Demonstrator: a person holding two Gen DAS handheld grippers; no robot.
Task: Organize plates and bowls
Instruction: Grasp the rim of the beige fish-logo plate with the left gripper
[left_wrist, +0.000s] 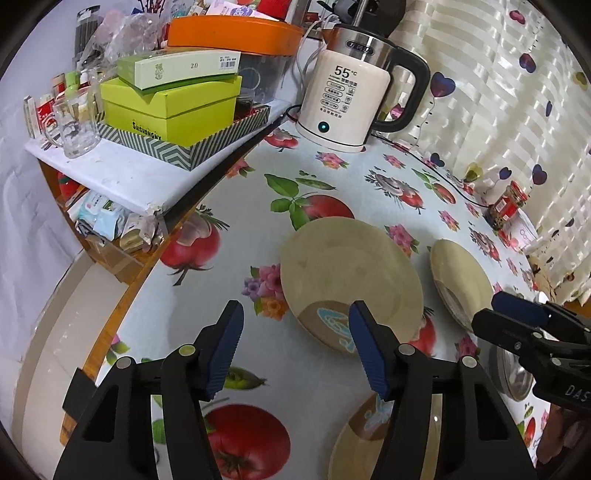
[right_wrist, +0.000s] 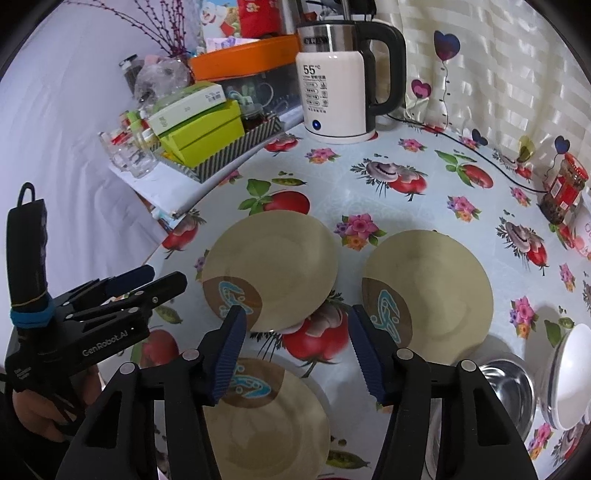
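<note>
I am holding both grippers above the table (right_wrist: 369, 206) — three beige plates are lying on its fruit-patterned cloth. The right gripper (right_wrist: 295, 354) is hovering with its fingers (right_wrist: 231, 354) released, nothing between them; the near plate (right_wrist: 266, 424) is lying under them, the left plate (right_wrist: 271, 271) and the right plate (right_wrist: 428, 291) just beyond. The left gripper (left_wrist: 295, 350) is also standing apart, grasping nothing, over the left plate's edge. A steel bowl (right_wrist: 509, 391) and a white bowl (right_wrist: 574, 373) are sitting at the right, near the kettle's (right_wrist: 336, 92) side of the table.
</note>
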